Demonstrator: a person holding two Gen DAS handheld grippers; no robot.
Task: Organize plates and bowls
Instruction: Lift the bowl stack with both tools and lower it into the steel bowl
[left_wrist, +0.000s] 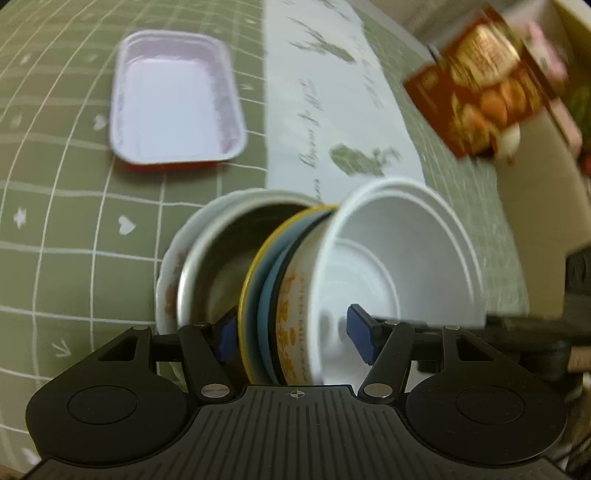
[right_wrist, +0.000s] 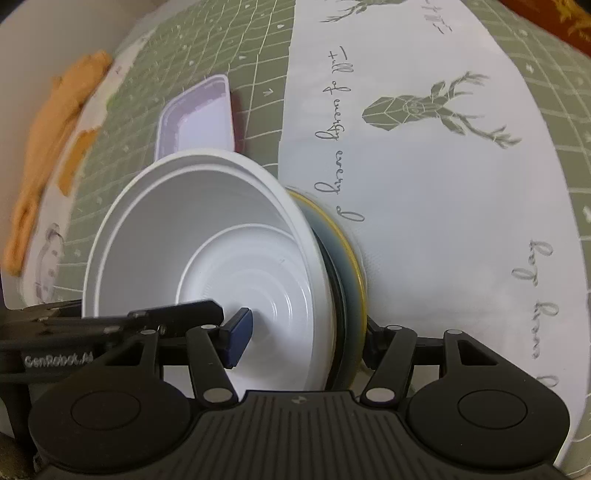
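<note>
A tilted stack of bowls and plates (left_wrist: 295, 295), white bowl (right_wrist: 207, 251) uppermost, sat clamped between both grippers' fingers.

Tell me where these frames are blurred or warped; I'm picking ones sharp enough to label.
Left wrist: the food box at top right is badly motion-smeared, the white bowl soft, and grid lines bow from fisheye. Right wrist: orange cloth at left smeared; script on the white runner readable but curved.

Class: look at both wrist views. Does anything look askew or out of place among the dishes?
Yes. The nested stack, white bowl over yellow-rimmed plate, is tipped on edge, clamped between left gripper and right gripper, not flat. The rectangular tray sits apart.
</note>
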